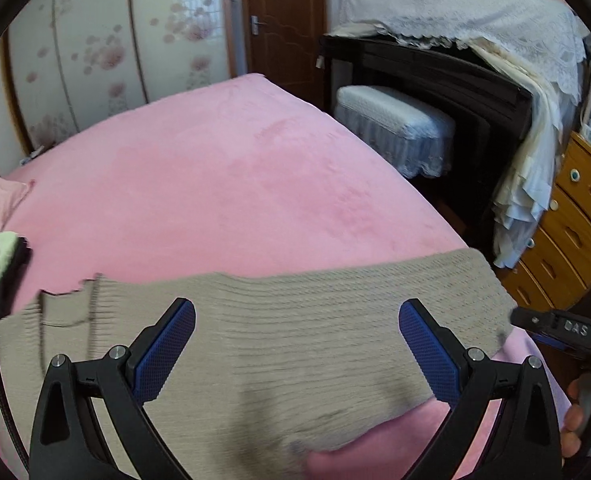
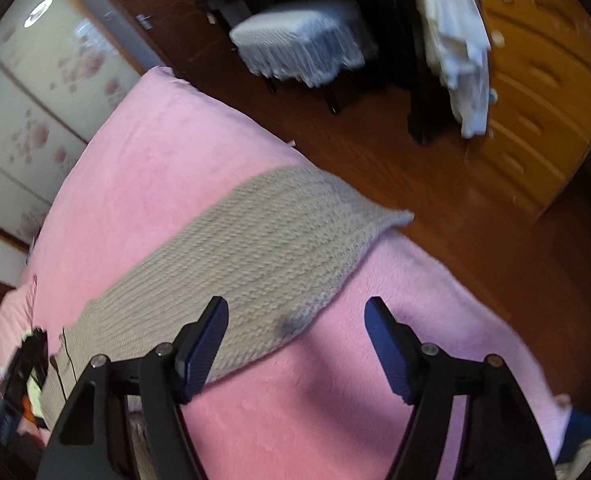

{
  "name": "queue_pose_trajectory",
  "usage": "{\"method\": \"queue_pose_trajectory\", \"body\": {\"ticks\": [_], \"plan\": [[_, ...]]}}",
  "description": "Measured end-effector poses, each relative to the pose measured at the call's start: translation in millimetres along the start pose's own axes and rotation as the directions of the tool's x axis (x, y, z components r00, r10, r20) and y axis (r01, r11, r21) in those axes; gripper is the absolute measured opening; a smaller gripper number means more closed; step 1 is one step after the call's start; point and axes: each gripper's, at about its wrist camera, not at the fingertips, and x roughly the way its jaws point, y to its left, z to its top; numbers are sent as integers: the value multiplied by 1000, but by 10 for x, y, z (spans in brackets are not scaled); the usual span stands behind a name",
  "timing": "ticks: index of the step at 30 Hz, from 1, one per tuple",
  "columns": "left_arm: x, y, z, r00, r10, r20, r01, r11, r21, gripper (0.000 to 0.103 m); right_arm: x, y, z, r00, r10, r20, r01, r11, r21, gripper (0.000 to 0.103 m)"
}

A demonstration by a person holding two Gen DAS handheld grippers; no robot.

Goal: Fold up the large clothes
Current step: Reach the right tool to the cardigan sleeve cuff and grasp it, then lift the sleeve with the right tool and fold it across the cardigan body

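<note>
Beige ribbed knit garment [image 1: 295, 320], one, lay flat on one plush pink bedcover [image 1: 199, 184]; left gripper [image 1: 295, 344] and right gripper [image 2: 295, 344], fingers apart, empty.

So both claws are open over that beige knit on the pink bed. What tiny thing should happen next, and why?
Probably lower the right hand-held gripper onto the near edge of the beige knit and close on it. Its jaws stand open with nothing between them, and the knit lies flat on the pink bed, with that edge just ahead of the left finger.
</note>
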Motion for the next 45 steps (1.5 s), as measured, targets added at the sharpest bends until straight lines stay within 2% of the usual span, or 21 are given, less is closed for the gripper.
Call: {"method": "queue_pose_trajectory", "body": {"ticks": [5,7,10,11,12,15,18,22,25,28,30,33,37,38,40,42,43,45], "plan": [[275,-227,-64,999,9,-49,-8,1000,9,101,245,-148,116,1000,22,-11,-21,995,94,66],[327,-272,-77,998,2,-57,-1,1000,7,100,329,-172,133,999,27,-19,-24,992,124,60],[357,-289,-103,998,-4,-67,5,1000,14,100,446,-190,132,999,31,-27,-26,986,162,40],[350,-280,-96,998,0,-67,1,1000,18,100,487,-205,155,999,34,-24,-30,986,166,25],[333,-252,-104,998,4,-67,-3,1000,22,100,489,-202,152,999,48,-16,-44,985,166,16],[233,-99,-120,998,9,-60,-8,1000,16,100,335,-121,144,996,70,50,-76,988,132,13],[74,187,-133,999,0,-49,0,1000,-11,100,-9,181,99,982,113,152,-116,993,6,12],[-155,666,-146,999,10,-38,-12,998,-61,100,-434,833,-56,954,211,215,-165,963,-212,12],[-373,1098,-190,999,42,-15,-43,994,-96,100,-663,1512,-339,928,324,183,-234,889,-393,12],[-562,1512,-264,998,63,-7,-63,988,-138,100,-692,2066,-656,916,383,116,-277,815,-509,12],[-629,1737,-331,998,67,-18,-69,984,-164,100,-589,2340,-872,922,378,84,-267,777,-571,12],[-687,2075,-517,997,61,-45,-69,975,-211,100,-253,2677,-1279,945,327,5,-247,725,-643,13],[-615,2335,-834,991,64,-117,-90,968,-234,100,312,2960,-1877,987,155,-42,-134,651,-748,20],[-579,2362,-873,990,57,-130,-87,967,-239,100,391,2989,-1971,991,125,-55,-123,642,-757,27],[-528,2402,-970,988,30,-152,-69,965,-253,100,428,2986,-2092,992,104,-67,-118,639,-760,33],[-503,2362,-1031,987,5,-161,-47,964,-262,100,316,2954,-2139,987,137,-82,-152,650,-745,57],[-491,2347,-1057,986,-17,-163,-27,964,-266,100,232,2925,-2138,982,162,-94,-179,658,-731,61],[-480,2285,-1075,986,-43,-163,-2,964,-266,100,42,2834,-2129,975,204,-89,-206,671,-713,63]]}}
